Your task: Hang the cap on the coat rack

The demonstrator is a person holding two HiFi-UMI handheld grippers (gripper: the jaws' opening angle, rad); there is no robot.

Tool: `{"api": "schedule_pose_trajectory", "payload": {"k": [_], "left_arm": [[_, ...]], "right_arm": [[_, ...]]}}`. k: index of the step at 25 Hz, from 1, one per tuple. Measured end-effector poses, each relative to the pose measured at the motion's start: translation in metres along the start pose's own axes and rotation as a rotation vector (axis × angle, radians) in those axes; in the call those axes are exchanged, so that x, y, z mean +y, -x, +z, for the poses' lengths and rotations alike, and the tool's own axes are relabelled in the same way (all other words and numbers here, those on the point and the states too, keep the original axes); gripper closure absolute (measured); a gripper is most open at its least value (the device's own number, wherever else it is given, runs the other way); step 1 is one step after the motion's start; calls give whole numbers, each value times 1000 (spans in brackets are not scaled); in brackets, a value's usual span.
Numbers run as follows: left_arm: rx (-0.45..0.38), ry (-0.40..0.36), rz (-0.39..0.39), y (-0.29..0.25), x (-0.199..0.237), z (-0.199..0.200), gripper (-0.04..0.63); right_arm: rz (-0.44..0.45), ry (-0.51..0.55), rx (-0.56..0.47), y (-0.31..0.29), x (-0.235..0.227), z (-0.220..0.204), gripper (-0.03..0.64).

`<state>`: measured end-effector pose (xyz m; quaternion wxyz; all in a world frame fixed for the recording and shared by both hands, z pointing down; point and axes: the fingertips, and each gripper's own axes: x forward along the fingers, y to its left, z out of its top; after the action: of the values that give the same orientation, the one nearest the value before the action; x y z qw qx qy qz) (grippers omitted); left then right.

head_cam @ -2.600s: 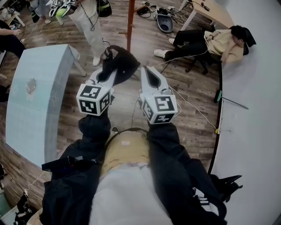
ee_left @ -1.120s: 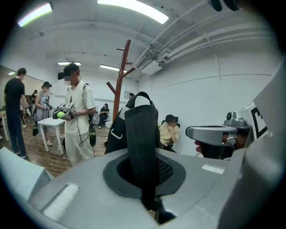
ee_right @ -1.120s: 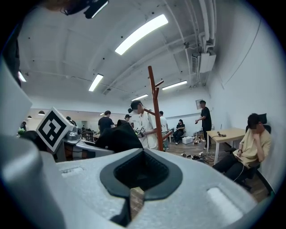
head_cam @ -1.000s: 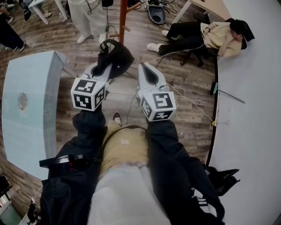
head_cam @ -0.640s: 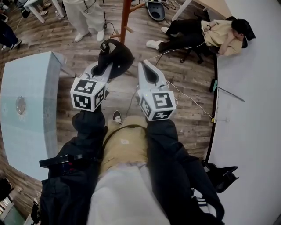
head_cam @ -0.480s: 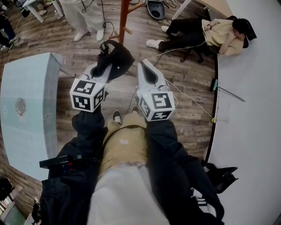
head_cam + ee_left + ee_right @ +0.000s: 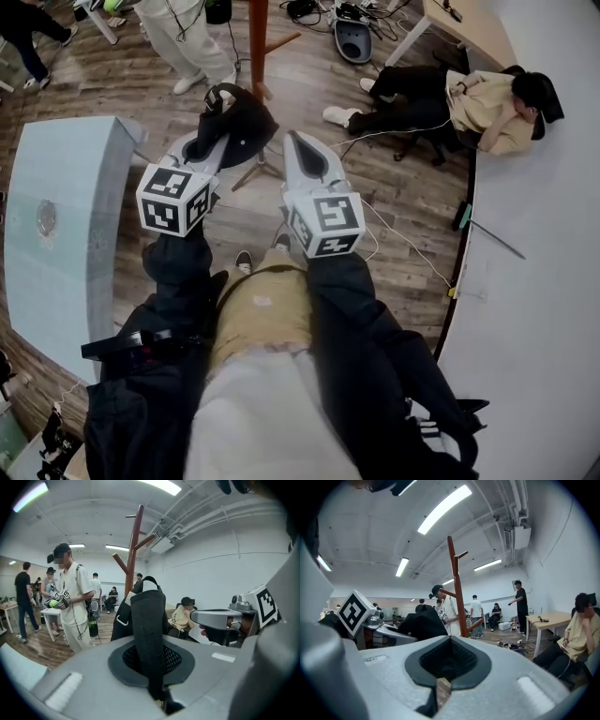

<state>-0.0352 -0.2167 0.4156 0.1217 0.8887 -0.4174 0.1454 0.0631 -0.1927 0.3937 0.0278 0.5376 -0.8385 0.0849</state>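
My left gripper (image 7: pixel 216 134) is shut on the black cap (image 7: pixel 242 122) and holds it up in front of me. In the left gripper view a stiff black part of the cap (image 7: pixel 147 620) stands pinched upright between the closed jaws of the left gripper (image 7: pixel 151 644). The brown wooden coat rack (image 7: pixel 258 42) rises just beyond the cap; its branching pegs (image 7: pixel 136 541) show above and behind it. My right gripper (image 7: pixel 296 148) hovers beside the cap, a little to its right, shut with nothing in it. The right gripper view shows the rack (image 7: pixel 457 592) ahead and the cap (image 7: pixel 423 623) to the left.
A pale blue table (image 7: pixel 61 216) runs along my left. A person in light clothes (image 7: pixel 192 37) stands beyond the rack, and another sits on the floor (image 7: pixel 469 94) at the right. Cables and a desk (image 7: pixel 469 23) lie at the back; a white wall (image 7: pixel 544 281) curves along the right.
I have stepped closer to the coat rack: its pole and foot now lie right by the grippers. Both grippers kept their pose, the left still gripping the cap.
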Motion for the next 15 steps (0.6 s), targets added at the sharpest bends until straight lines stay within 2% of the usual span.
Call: {"api": "schedule_pose_trajectory", "payload": {"k": [7,15], "left_arm": [[10,-2,47,-17,-4,13,592],[-1,-16,75,-4,14,35,592]], "right_arm": [[54,5,0,-6,-26,7,621],[88,25,-3,-23,-22,18,621]]}}
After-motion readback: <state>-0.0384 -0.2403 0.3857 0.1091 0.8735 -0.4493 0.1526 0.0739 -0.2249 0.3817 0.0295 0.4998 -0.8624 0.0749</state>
